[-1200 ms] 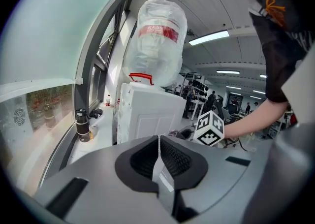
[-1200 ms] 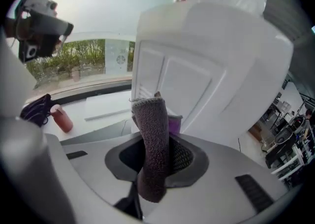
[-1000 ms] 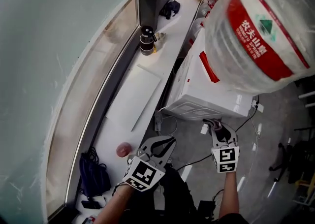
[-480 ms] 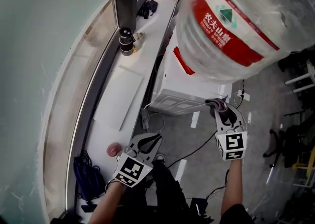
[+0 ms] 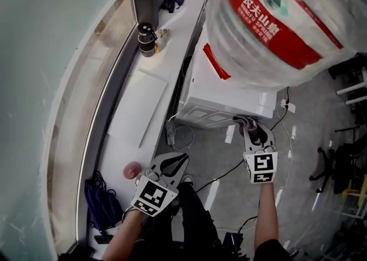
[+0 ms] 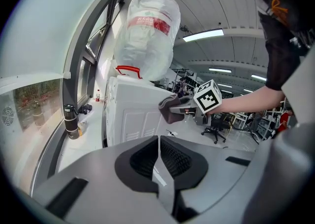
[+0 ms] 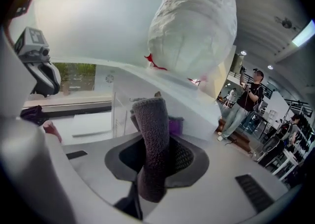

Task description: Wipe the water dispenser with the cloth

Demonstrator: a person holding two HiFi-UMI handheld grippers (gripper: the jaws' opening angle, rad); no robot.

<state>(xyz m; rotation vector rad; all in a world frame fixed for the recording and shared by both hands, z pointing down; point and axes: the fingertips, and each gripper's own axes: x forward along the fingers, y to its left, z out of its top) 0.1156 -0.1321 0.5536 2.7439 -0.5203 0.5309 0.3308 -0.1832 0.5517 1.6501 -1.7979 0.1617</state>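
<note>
The white water dispenser (image 5: 229,96) stands beside the window ledge, carrying a big plastic-wrapped bottle (image 5: 275,19) with a red label. My right gripper (image 5: 255,132) is shut on a dark grey cloth (image 5: 250,123), which sits close to the dispenser's lower front edge. In the right gripper view the cloth (image 7: 152,144) stands up between the jaws, with the dispenser (image 7: 197,105) and bottle (image 7: 192,26) behind it. My left gripper (image 5: 174,165) hangs lower left, shut and empty, jaws pressed together (image 6: 159,154). The left gripper view shows the dispenser (image 6: 133,114), the cloth (image 6: 170,107) and the right gripper (image 6: 183,111).
A white window ledge (image 5: 143,110) runs along the left with a dark flask (image 5: 147,39), a pink round object (image 5: 132,169) and a dark blue bag (image 5: 103,205). Cables and a power strip (image 5: 172,133) lie on the floor. Office chairs (image 5: 344,162) stand right; people (image 7: 246,100) are far off.
The right gripper with the cloth came up to the dispenser's lower front edge and stays by it. The head view shifted. The left gripper stays shut and low.
</note>
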